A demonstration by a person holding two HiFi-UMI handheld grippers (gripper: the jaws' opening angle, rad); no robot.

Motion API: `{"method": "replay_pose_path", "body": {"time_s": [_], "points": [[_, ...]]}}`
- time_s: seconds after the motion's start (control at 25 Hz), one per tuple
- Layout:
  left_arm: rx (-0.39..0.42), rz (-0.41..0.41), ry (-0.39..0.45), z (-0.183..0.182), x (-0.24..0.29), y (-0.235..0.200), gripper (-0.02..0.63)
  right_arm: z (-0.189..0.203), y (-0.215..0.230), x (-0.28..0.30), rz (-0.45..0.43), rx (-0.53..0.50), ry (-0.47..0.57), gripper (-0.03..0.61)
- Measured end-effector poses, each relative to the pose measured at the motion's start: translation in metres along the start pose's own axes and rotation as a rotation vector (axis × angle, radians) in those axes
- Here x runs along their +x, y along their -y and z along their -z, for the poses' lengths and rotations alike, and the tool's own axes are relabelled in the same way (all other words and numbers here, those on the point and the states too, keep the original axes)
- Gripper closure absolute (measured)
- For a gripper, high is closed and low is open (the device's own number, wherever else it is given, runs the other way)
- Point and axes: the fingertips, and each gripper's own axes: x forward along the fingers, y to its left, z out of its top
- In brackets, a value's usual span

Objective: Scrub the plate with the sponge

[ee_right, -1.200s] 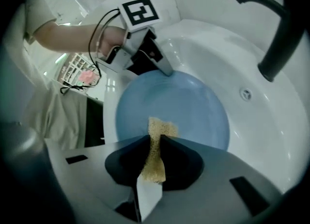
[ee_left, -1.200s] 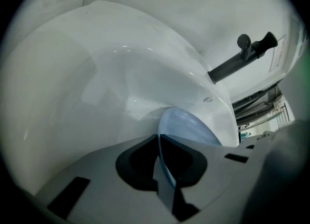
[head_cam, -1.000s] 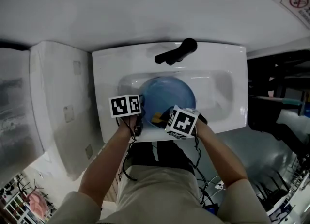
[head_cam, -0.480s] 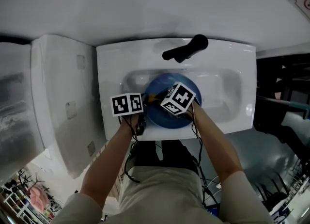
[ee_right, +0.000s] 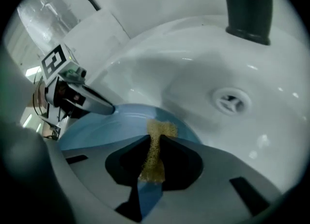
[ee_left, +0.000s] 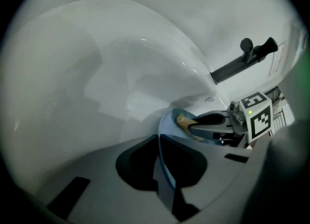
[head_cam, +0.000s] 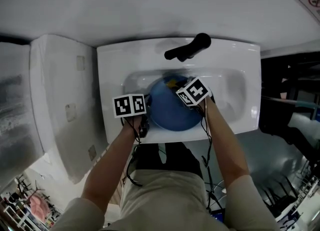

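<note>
A blue plate (head_cam: 170, 109) leans in the white sink basin (head_cam: 230, 92). My left gripper (ee_left: 160, 138) is shut on the plate's left rim (ee_left: 163, 169), holding it tilted. My right gripper (ee_right: 154, 138) is shut on a yellow sponge (ee_right: 154, 152) with a blue backing, and the sponge's end presses on the plate's face (ee_right: 106, 126) near its far edge. In the head view the sponge (head_cam: 173, 81) shows at the plate's top, just beyond the right gripper's marker cube (head_cam: 193, 91). The left gripper's marker cube (head_cam: 130, 106) sits at the plate's left side.
A dark faucet (head_cam: 187, 48) reaches over the basin from the back rim. The drain (ee_right: 231, 101) lies just beyond the plate on the right. A white cabinet or appliance (head_cam: 60, 105) stands left of the sink, and dark clutter lies on the floor to the right.
My right gripper has slid the sponge across the plate from its near edge to its far edge, toward the faucet. The left gripper and plate have stayed put.
</note>
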Motion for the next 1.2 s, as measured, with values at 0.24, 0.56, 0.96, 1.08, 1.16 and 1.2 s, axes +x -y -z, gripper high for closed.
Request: {"method": "replay_pose_path", "body": {"time_s": [0.24,0.56,0.96,1.08,1.16,1.2], "points": [[0.08,-0.039,0.027,-0.007,-0.002,0.004,0.594,0.081,0.007,-0.044,0.105,-0.064,-0.33,0.508],[0.053,-0.046,0.025,-0.001,-0.006,-0.002,0.594,0.081,-0.083,-0.07,-0.132,-0.194,-0.262,0.508],[0.058,-0.079,0.044,-0.009,-0.014,-0.008,0.594,0.005,-0.079,0.001,-0.086,-0.179,-0.043,0.508],[0.055,-0.074,0.042,-0.008,-0.011,-0.007,0.594,-0.014,-0.057,0.015,-0.019,-0.164,-0.002,0.508],[0.049,-0.073,0.05,-0.008,-0.011,-0.007,0.594,-0.02,-0.039,0.021,0.045,-0.162,0.004,0.508],[0.048,-0.073,0.055,-0.009,-0.011,-0.007,0.594,-0.019,-0.031,0.021,0.076,-0.163,-0.004,0.509]]}}
